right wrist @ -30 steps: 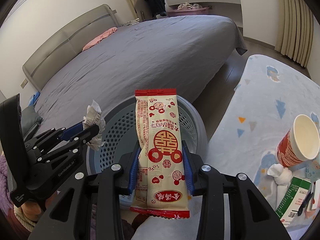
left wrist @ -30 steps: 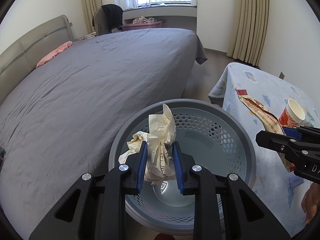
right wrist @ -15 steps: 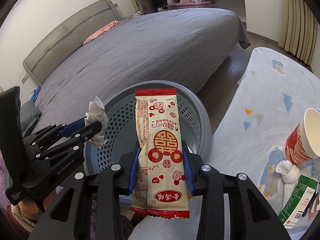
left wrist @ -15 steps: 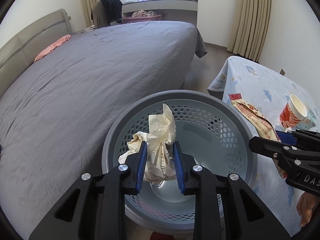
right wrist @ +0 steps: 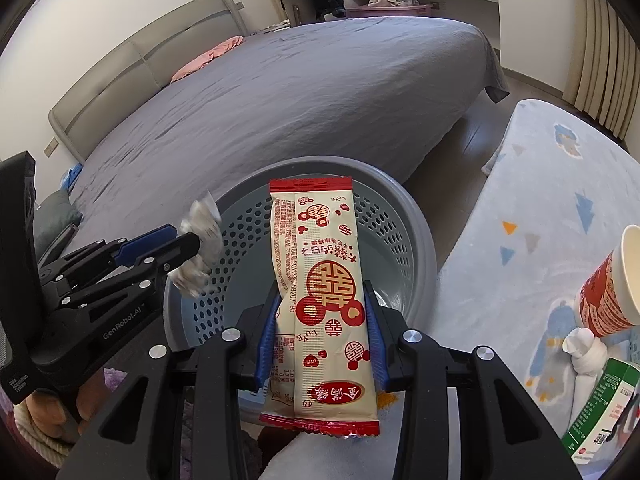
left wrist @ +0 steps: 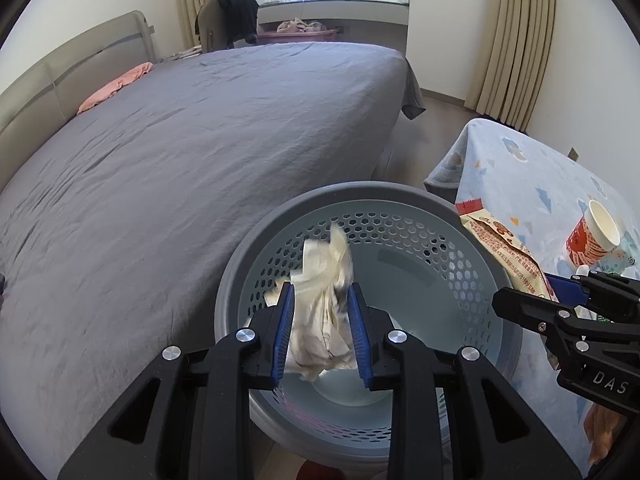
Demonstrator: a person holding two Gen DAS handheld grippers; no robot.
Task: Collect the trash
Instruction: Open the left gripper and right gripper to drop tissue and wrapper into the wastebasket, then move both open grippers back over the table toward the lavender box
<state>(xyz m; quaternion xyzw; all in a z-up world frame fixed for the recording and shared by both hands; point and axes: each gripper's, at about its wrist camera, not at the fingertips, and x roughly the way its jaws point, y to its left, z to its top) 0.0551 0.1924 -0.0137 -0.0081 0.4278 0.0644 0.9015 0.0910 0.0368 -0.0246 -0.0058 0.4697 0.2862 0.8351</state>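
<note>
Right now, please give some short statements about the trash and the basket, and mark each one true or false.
1. The left gripper has crumpled white paper between its jaws. True.
2. The right gripper is empty. False: it holds a red-and-cream snack wrapper.
3. The round grey perforated plastic basket is full. False: its bottom is bare.
4. A red-and-white paper cup stands on the light blue patterned cloth. True.

Both wrist views tilt down, close, over one basket (left wrist: 368, 200) (shared)
</note>
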